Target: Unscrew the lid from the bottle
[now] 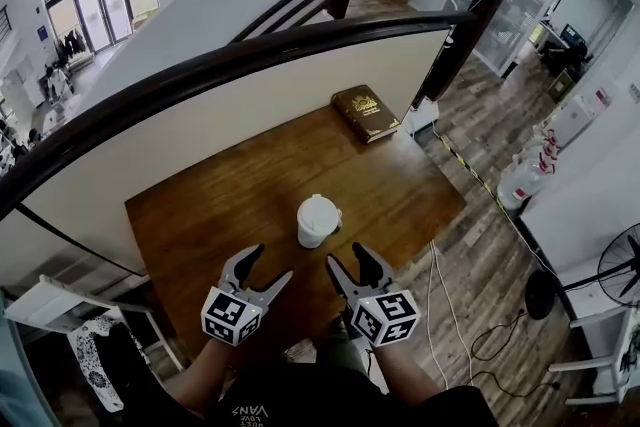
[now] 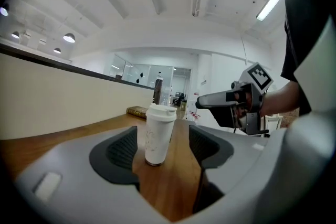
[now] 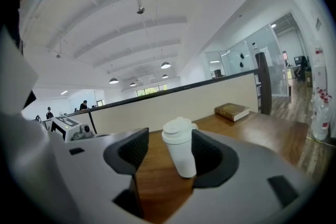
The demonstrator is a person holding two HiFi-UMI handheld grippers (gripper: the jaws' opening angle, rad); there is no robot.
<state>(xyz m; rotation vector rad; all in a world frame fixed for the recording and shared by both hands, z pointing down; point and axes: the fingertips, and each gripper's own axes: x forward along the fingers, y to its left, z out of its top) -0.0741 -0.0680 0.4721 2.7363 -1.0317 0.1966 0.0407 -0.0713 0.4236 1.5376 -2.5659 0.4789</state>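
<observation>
- A white bottle (image 1: 316, 223) stands upright on the wooden table (image 1: 220, 205), near its front edge, with its lid (image 1: 318, 209) still seated on top.
- A brown book (image 1: 366, 113) lies at the far corner of the table, well apart from the bottle.
- The left gripper (image 1: 271, 264) is held with its jaws apart; nothing is clamped. In the left gripper view the bottle is framed between the jaws but stands beyond them, untouched.
- The right gripper (image 1: 346, 256) is likewise held with its jaws apart and empty. In the right gripper view the bottle appears towards the right-hand jaw, with no contact visible.
- In the head view both grippers are seen just short of the bottle, one on each side of the line to it.
- The step in hand is judged to be the approach: neither the body nor the lid has yet been taken, so the unscrewing has not begun.
- For the next move, the body would probably have to be clamped low by one gripper, so that the bottle is kept from turning or tipping, and the lid closed on squarely by the other before any twist is applied.
- A light, narrow-based bottle may be pushed over if it is met off-centre.
</observation>
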